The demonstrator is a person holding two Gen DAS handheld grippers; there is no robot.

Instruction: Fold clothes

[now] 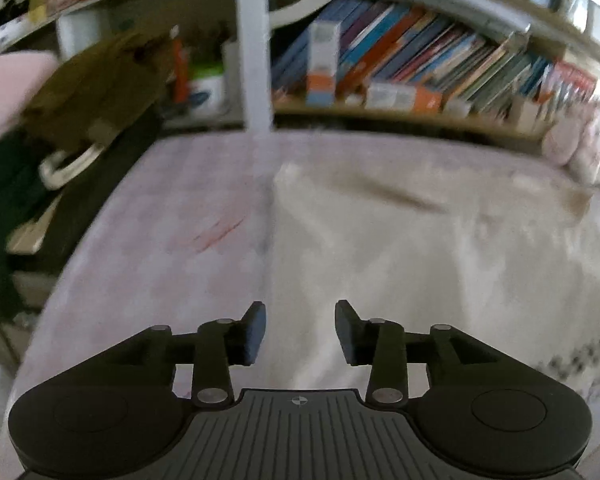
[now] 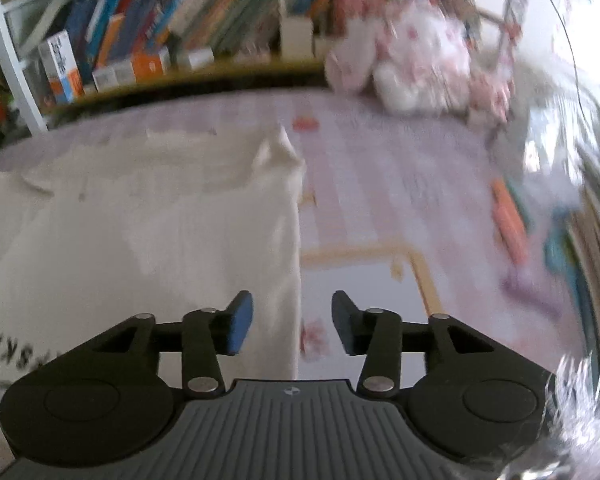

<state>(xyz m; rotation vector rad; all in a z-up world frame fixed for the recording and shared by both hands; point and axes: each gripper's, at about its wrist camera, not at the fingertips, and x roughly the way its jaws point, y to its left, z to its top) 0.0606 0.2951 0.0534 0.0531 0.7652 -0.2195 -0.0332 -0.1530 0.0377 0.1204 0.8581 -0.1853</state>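
Note:
A cream garment with dark lettering lies spread flat on a pink patterned bed sheet. My left gripper hovers open over the garment's left edge, with nothing between its fingers. In the right wrist view the same cream garment fills the left half, and one corner of it stands up in a small peak. My right gripper is open above the garment's right edge, its fingers astride that edge without holding it. Both views are blurred by motion.
A bookshelf full of books runs along the far side of the bed. A brown bag sits at the far left. A pink-and-white plush toy and small orange items lie on the bed's right side.

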